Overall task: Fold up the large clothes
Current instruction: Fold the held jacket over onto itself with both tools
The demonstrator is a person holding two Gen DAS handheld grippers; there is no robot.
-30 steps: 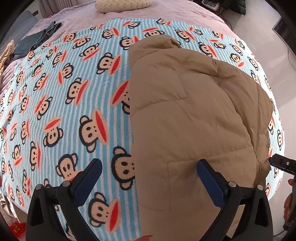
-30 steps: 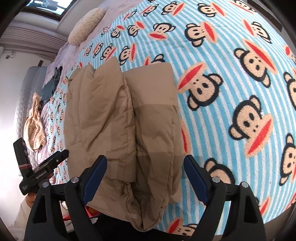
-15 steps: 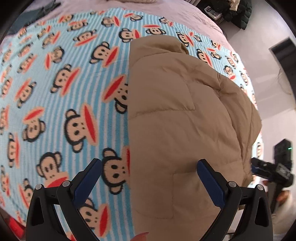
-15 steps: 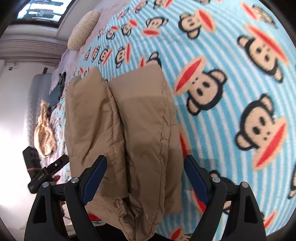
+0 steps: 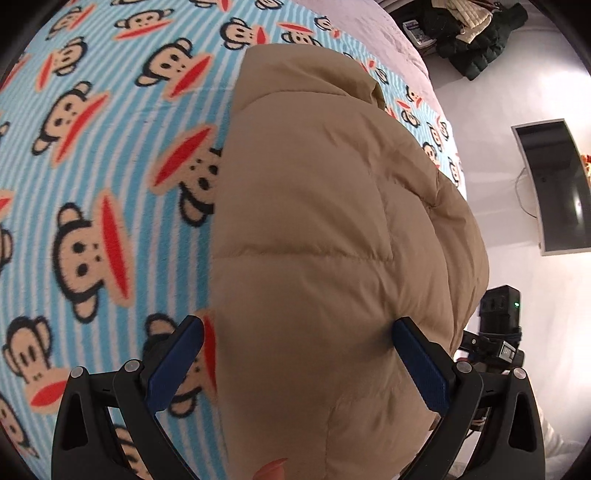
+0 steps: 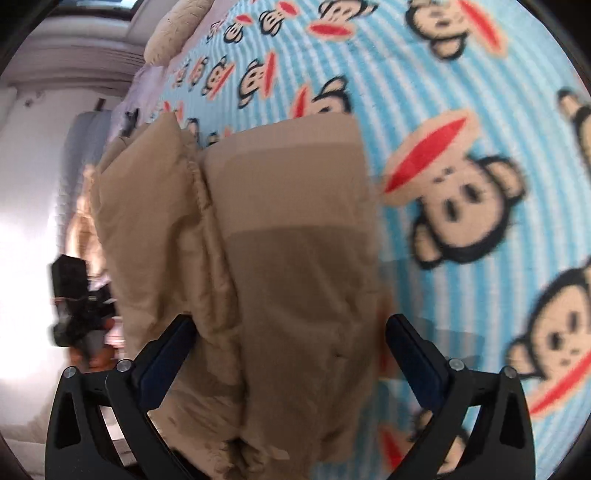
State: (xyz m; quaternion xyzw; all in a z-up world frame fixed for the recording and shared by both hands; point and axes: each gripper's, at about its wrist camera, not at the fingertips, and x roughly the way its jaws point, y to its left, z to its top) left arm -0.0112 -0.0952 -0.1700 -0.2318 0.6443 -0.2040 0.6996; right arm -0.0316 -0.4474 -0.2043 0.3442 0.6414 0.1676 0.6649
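A tan puffer jacket lies folded lengthways on a blue striped monkey-print blanket. My left gripper is open low over the jacket's near end, its left finger over the blanket and its right finger pressing on the jacket. In the right wrist view the jacket shows as two long folded bulges. My right gripper is open and straddles the jacket's near end. Each gripper shows at the edge of the other's view, the right and the left.
A cream pillow lies at the bed's far end. Dark clothes are piled on the floor past the bed's corner. A dark monitor stands to the right. The blanket stretches right of the jacket.
Both grippers have moved down and closer to the jacket's near end, so it fills more of each view. Both stay open.
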